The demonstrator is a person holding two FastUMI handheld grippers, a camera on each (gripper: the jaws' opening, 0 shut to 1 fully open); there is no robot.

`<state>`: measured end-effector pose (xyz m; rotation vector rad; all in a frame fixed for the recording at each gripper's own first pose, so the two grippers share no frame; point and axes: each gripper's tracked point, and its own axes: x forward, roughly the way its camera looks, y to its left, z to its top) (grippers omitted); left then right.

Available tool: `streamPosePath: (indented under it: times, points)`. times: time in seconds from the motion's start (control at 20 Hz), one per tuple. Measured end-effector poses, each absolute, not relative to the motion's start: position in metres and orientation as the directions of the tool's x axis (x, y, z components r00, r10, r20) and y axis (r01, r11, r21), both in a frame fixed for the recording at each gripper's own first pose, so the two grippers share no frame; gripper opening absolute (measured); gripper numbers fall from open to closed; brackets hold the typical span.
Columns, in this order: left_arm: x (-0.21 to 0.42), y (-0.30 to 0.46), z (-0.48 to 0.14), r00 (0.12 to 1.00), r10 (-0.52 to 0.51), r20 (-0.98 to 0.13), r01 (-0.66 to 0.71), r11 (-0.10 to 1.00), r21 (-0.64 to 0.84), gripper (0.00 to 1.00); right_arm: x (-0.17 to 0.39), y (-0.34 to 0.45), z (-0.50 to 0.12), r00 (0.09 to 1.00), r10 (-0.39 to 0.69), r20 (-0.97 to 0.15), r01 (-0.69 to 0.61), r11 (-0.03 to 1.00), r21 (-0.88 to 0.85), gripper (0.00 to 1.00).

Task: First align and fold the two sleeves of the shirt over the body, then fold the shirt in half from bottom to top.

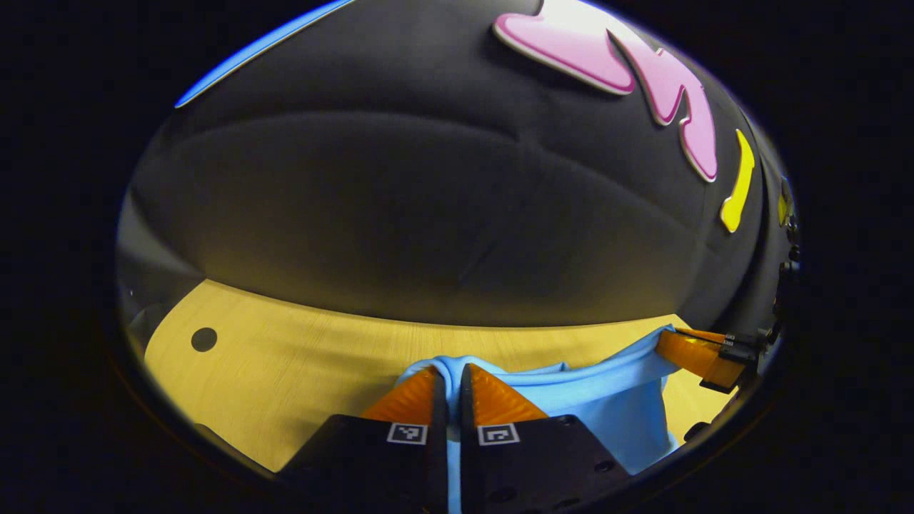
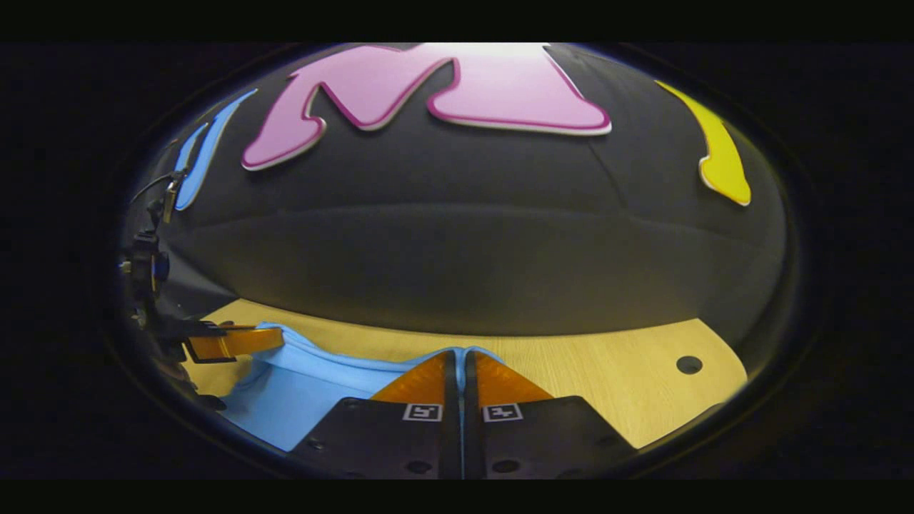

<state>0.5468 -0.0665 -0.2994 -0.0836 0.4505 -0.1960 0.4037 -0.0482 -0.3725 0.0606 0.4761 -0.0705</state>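
A light blue shirt point(image 1: 607, 403) hangs stretched between the two grippers above the wooden table. In the left gripper view my left gripper point(image 1: 454, 378) is shut on a bunched edge of it, cloth showing between the fingers. At the right edge of that view the other gripper point(image 1: 703, 353) holds the shirt's far corner. In the right gripper view my right gripper point(image 2: 460, 360) is shut on a thin fold of the shirt point(image 2: 300, 396), which runs left to the other gripper point(image 2: 235, 343). How the shirt lies below the fingers is hidden.
The light wooden table point(image 1: 285, 371) runs back to the black cloth wall. A round dark hole point(image 1: 203, 339) sits in the table at the left of the left gripper view, and a round dark hole point(image 2: 688, 365) shows at the right of the right gripper view.
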Motion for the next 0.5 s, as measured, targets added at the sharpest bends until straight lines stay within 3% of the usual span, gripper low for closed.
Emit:
streamPosePath:
  times: [0.05, 0.25, 0.3, 0.35, 0.5]
  points:
    - [0.548, -0.065, -0.308, 0.882, -0.181, -0.435, 0.154, 0.983, -0.096, 0.15, 0.401, -0.049, -0.381, 0.876, -0.061, -0.479, 0.088, 0.995, 0.035, 0.44]
    - [0.523, -0.046, -0.303, 0.888, -0.097, -0.45, 0.098, 0.995, -0.021, 0.82, 0.376, -0.068, -0.375, 0.885, -0.1, -0.455, 0.096, 0.995, -0.031, 0.96]
    - [0.515, -0.041, -0.301, 0.899, -0.086, -0.429, 0.088, 0.996, -0.015, 0.99, 0.367, -0.07, -0.363, 0.894, -0.122, -0.431, 0.117, 0.992, -0.038, 0.96]
    - [0.498, -0.037, -0.289, 0.912, -0.073, -0.404, 0.078, 0.997, -0.005, 0.98, 0.352, -0.073, -0.348, 0.905, -0.137, -0.404, 0.134, 0.99, -0.037, 1.0]
    - [0.44, -0.022, -0.256, 0.941, -0.06, -0.332, 0.081, 0.995, 0.052, 0.98, 0.299, -0.079, -0.298, 0.928, -0.186, -0.323, 0.186, 0.982, -0.03, 1.0]
